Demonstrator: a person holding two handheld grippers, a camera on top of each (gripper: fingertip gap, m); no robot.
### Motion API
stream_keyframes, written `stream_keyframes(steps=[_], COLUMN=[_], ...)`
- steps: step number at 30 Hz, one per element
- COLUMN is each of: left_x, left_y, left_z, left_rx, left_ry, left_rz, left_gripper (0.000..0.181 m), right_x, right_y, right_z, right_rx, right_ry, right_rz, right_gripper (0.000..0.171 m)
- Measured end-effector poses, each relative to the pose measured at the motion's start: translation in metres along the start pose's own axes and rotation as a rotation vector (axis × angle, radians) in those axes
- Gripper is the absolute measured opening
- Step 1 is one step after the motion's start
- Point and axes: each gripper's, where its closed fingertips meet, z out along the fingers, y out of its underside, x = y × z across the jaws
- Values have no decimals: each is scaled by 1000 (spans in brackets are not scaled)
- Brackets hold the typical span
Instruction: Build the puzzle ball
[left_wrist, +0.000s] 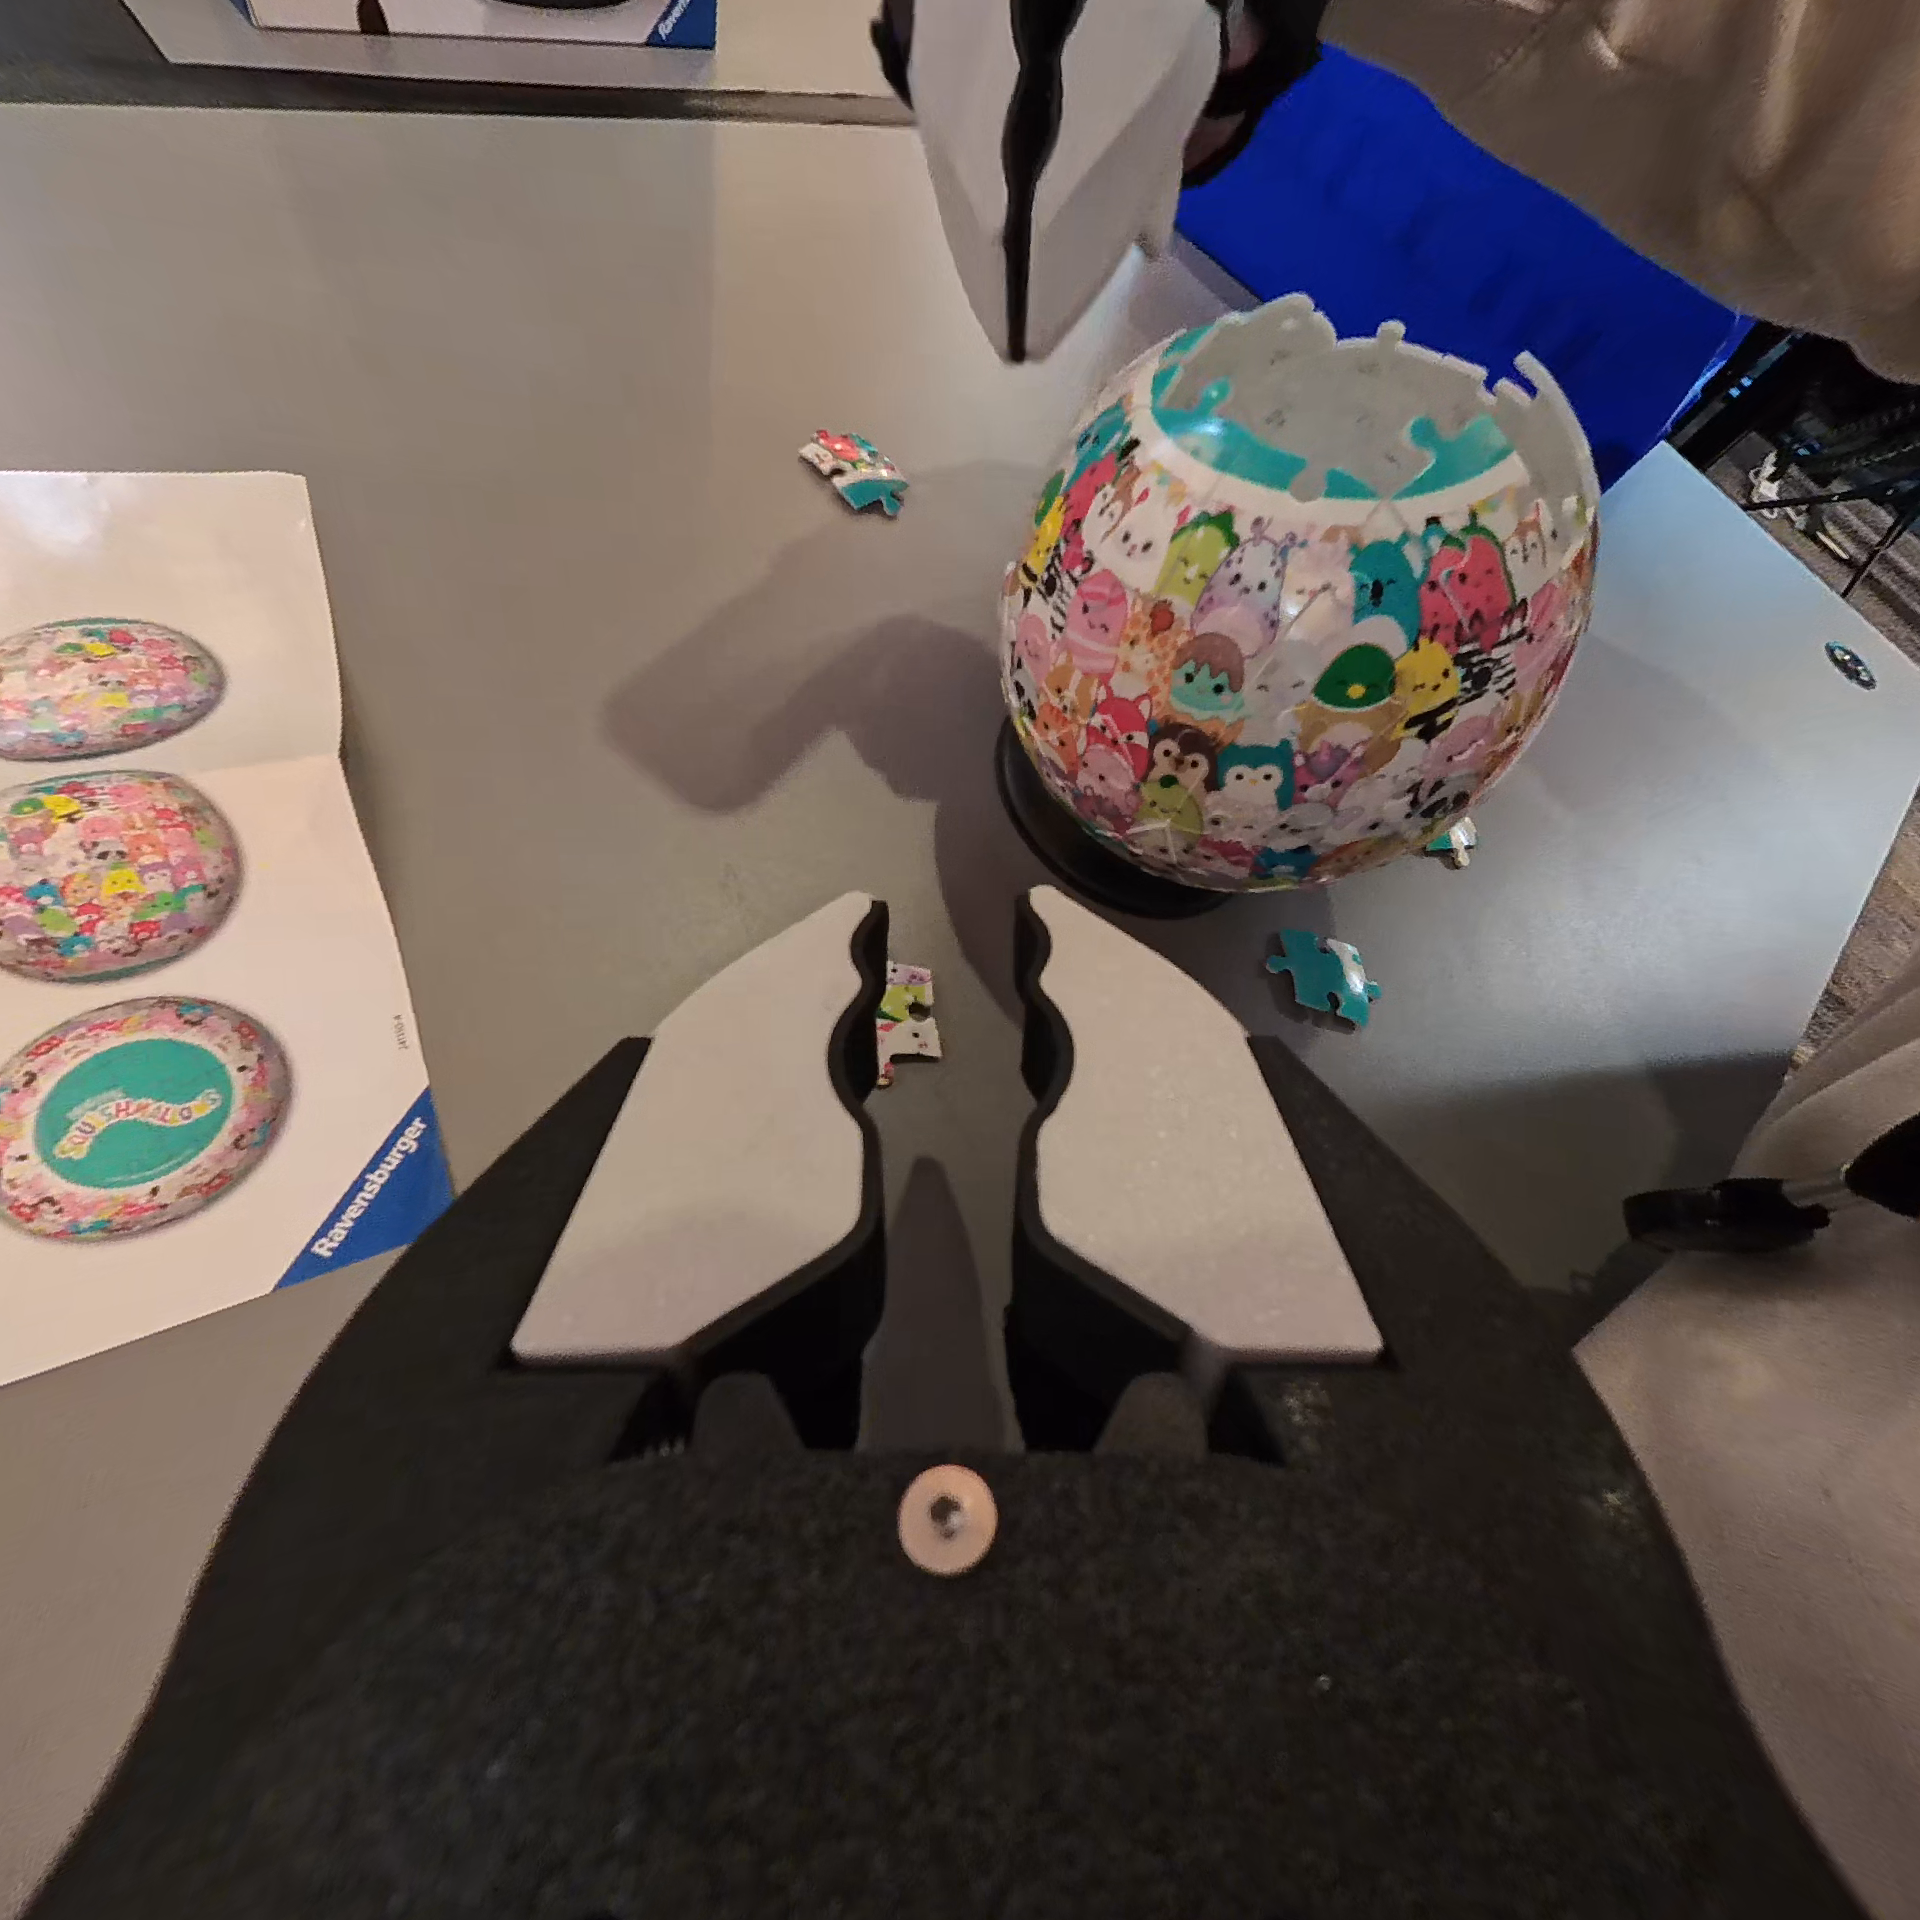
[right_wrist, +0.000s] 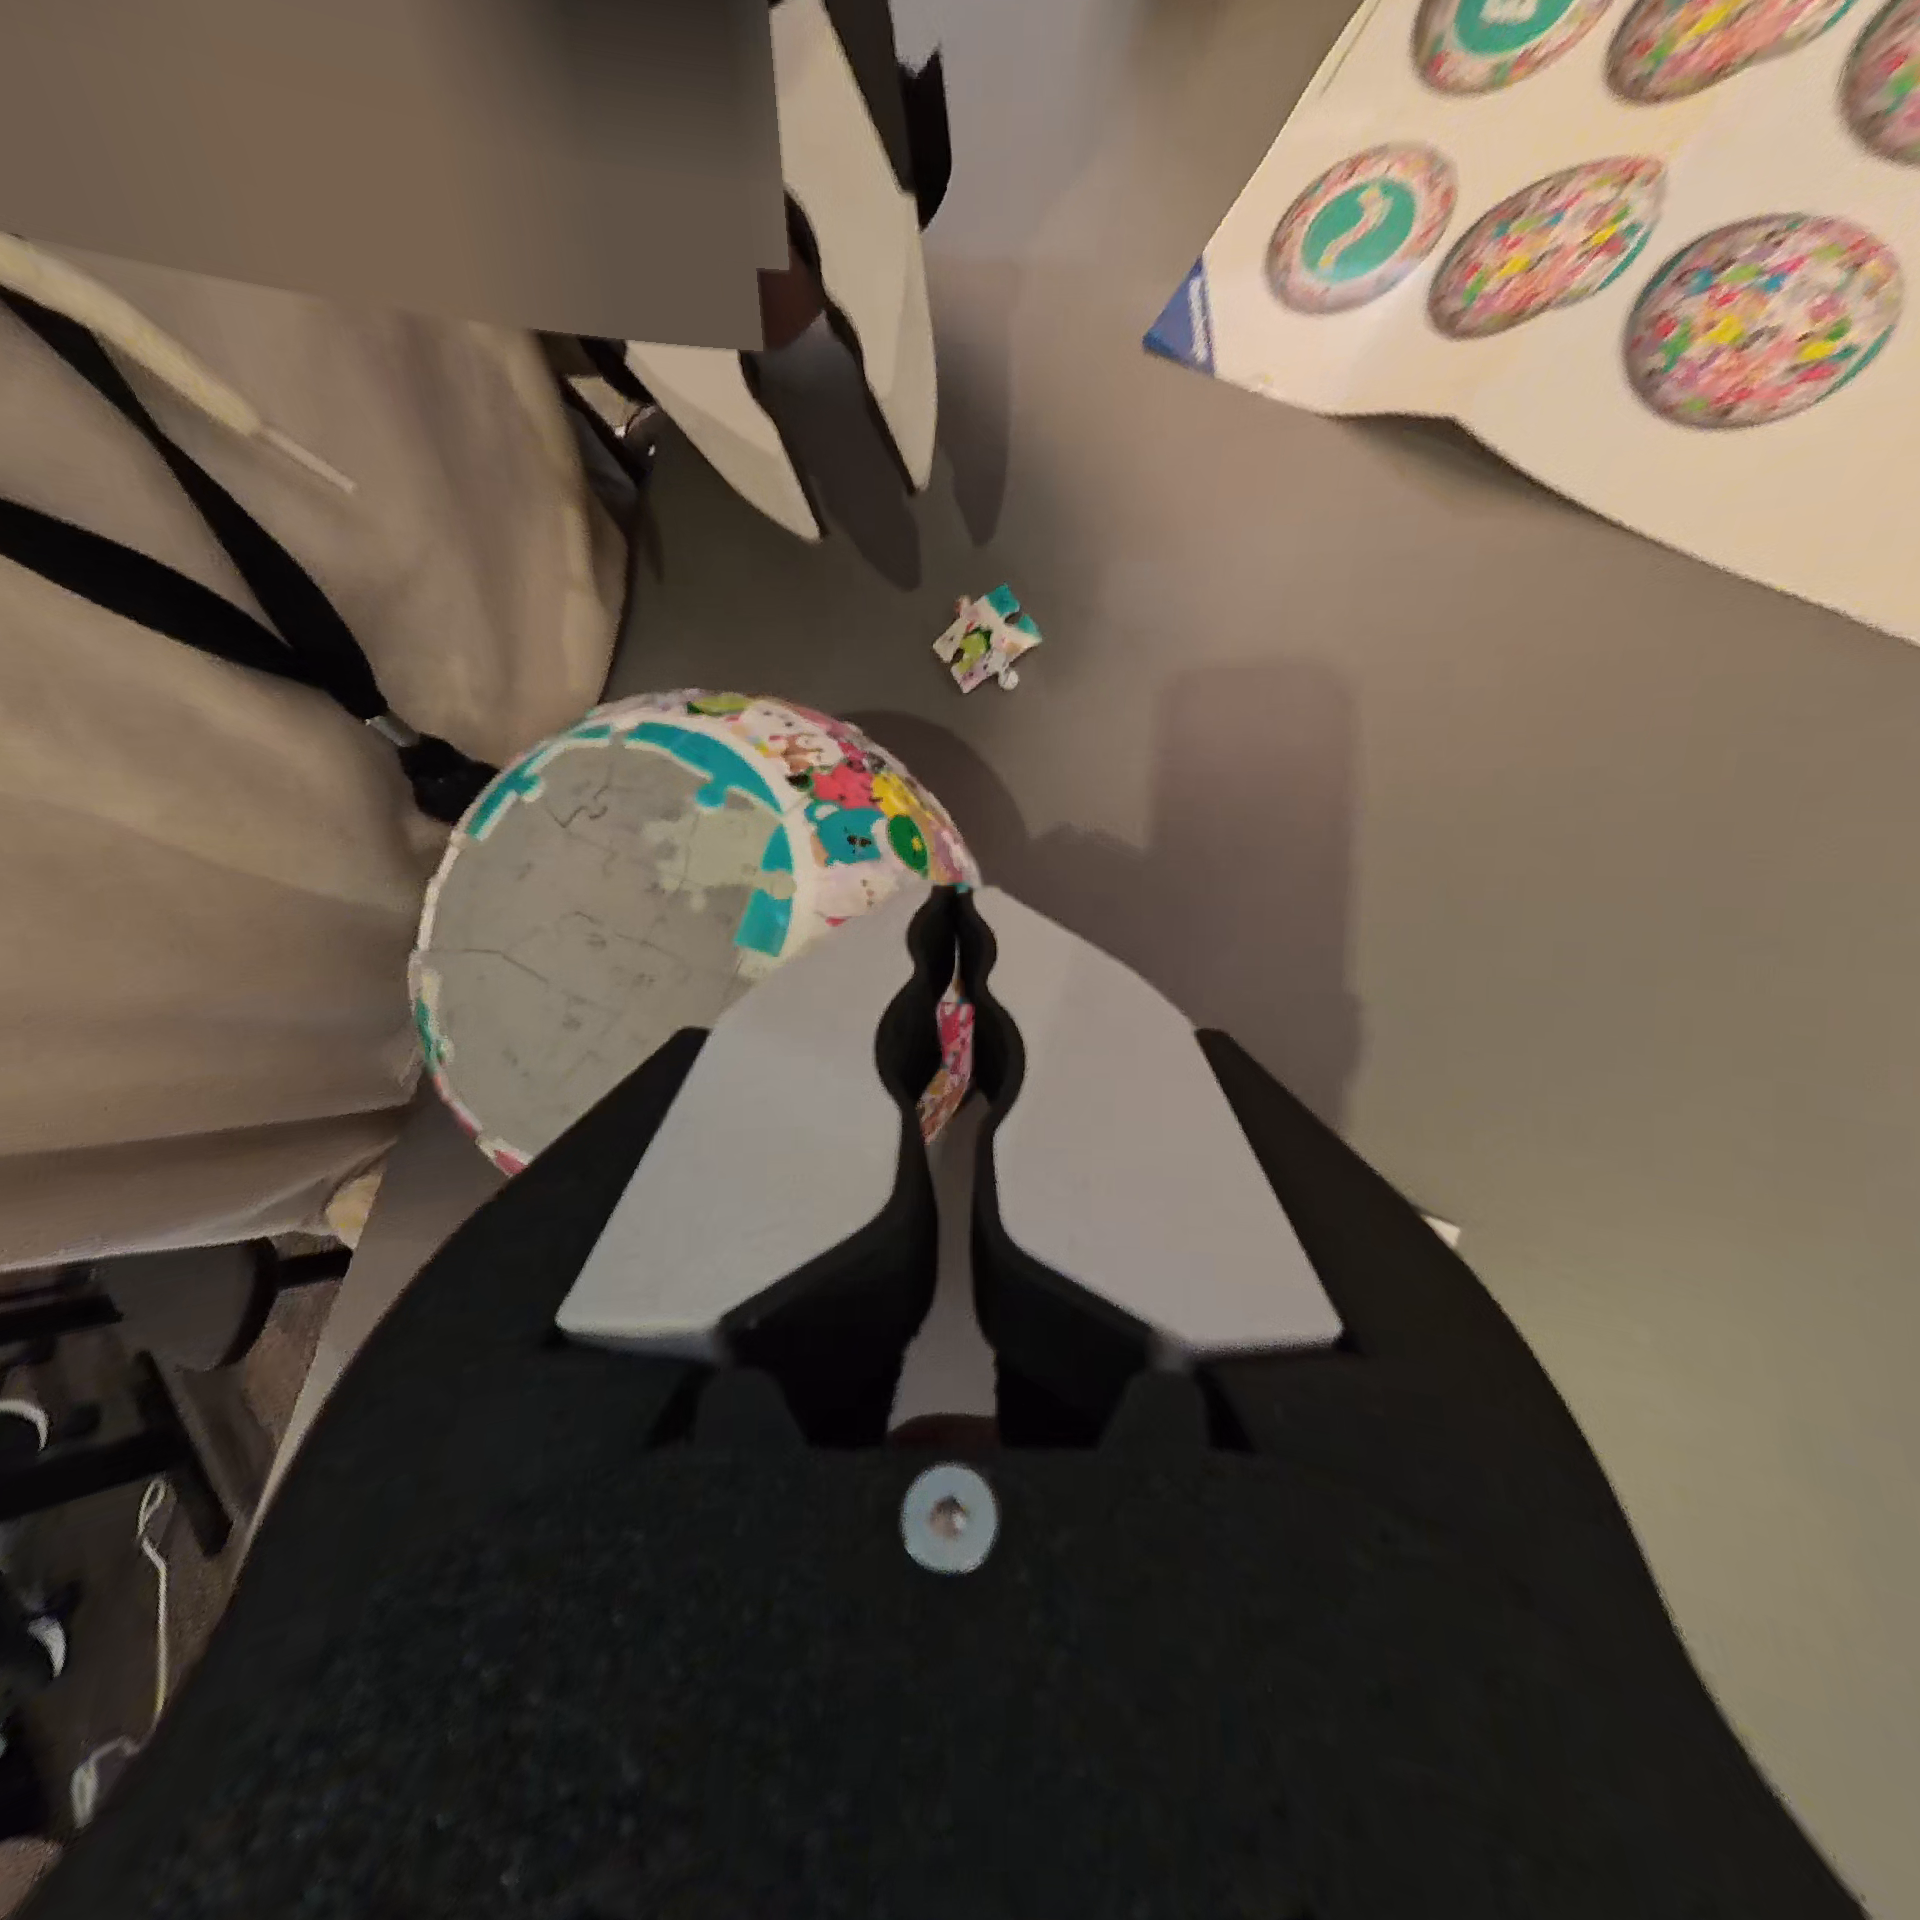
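Hovering low over grey table (left_wrist: 520, 312), left gripper (left_wrist: 951, 914) spread, empty, straddling loose piece (left_wrist: 912, 1013) lying flat just under and slightly left of its gap. Piece's long axis runs roughly along fingers. Puzzle ball (left_wrist: 1299, 644) on black stand (left_wrist: 1081, 862), ahead and right of left gripper, top cap open, teal rim jagged. Right gripper (right_wrist: 954, 904) pressed together, apparently empty, raised beside ball (right_wrist: 623, 914). Left nearer piece; likely next: drop, pinch. Two more pieces (left_wrist: 854, 471) (left_wrist: 1325, 975) farther off. Instruction sheet (left_wrist: 156, 831) at left.

left: low, near table (left_wrist: 623, 312) | right: above | shared: puzzle ball (left_wrist: 1299, 644)
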Motion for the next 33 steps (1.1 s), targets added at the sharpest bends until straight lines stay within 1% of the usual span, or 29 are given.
stream_keyframes(steps=[3, 5, 8, 11, 12, 13, 14, 16, 17, 20, 21, 22, 24, 27, 33], left_x=[0, 0, 0, 0, 0, 0, 0, -1, -1, -1, -1, 0, 2, 2, -2], left_y=[1, 1, 0, 1, 2, 2, 2, 2, 2, 0, -1, -2, -5, -11, -40], left_z=[0, 0, 0, 0, 0, 0, 0, -1, -1, -2, -2, -2, -1, -1, -2], left_rx=[-4, -3, -2, -6, -7, -9, -10, -11, -10, -1, 3, 6, 8, 3, -7], left_ry=[1, 3, 7, 8, 8, 7, 6, 3, 1, 5, 8, 13, 23, 16, -13], left_rz=[-2, -4, -5, -4, -2, 0, 2, 5, 4, -1, -2, -2, 6, 48, 180], left_gripper=[22, 22, 22, 22, 22, 22, 22, 22, 22, 22, 22, 22, 22, 21, 21], right_x=[-3, -9, -2, 31, 50, 68, 81, 95, 96, 97, 96, 96, 96, 94, 92], right_y=[-4, 2, 9, 3, 13, 31, 50, 78, 86, 96, 92, 89, 86, 86, 86], right_z=[-2, 6, 5, -26, -37, -45, -48, -41, -33, -20, -18, -17, -12, -7, -7], right_rx=[32, -1, -41, 49, 39, -3, -50, -109, -109, -95, -56, -20, 27, 66, 101], right_ry=[-19, -51, 4, 183, 291, 391, 460, 557, 583, 711, 737, 762, 756, 690, 666], right_rz=[4, 2, -20, -5, -3, 2, 24, 65, 58, -39, -65, -80, -78, -35, 29], right_gripper=[0, 0, 0, 0, 0, 5, 17, 40, 45, 45, 41, 40, 39, 30, 29])
